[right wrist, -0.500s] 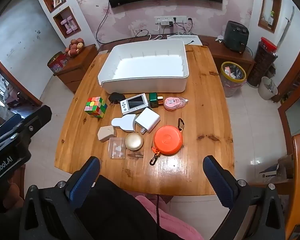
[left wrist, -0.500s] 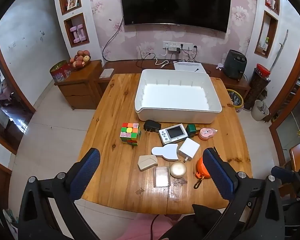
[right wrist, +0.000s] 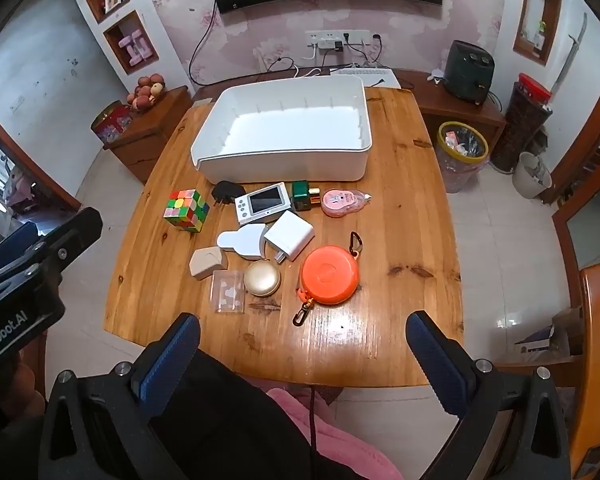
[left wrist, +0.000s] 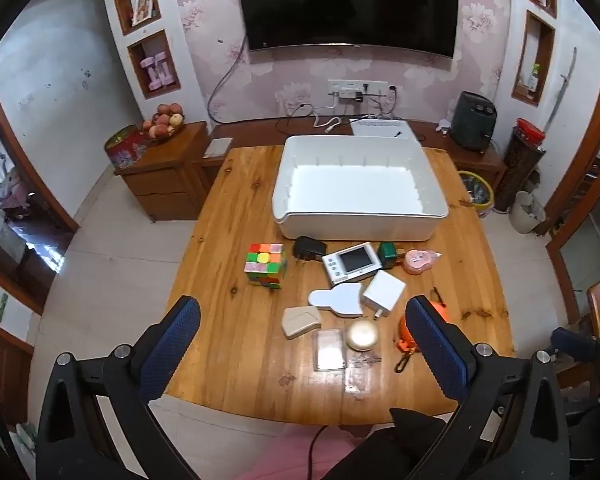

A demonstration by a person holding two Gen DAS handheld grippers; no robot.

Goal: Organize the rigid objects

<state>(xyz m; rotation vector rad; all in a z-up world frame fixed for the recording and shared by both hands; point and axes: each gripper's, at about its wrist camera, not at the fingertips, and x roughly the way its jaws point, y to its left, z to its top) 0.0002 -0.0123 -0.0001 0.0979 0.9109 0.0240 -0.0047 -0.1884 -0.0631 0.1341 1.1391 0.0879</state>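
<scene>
Both the left tool (left wrist: pixel 302 346) and right tool (right wrist: pixel 302 360) are held wide open and empty above the bench (right wrist: pixel 412 216). Nothing has been placed in the white bin (right wrist: pixel 284 160). The crowded charger (right wrist: pixel 289 235) and, seemingly, a touching bottle-shaped piece (right wrist: pixel 242 242) could be knocked during any grasp.

Home living room: wall television (left wrist: pixel 348 4), fruit bowl (left wrist: pixel 162 122).

Readable text: "enRobot.AI", white lettering, first letters cut off at the frame edge, on black body of left gripper (right wrist: pixel 40 276), seen in right wrist view. Elsewhere nothing legible; TV (left wrist: pixel 352 2) logo too small.
</scene>
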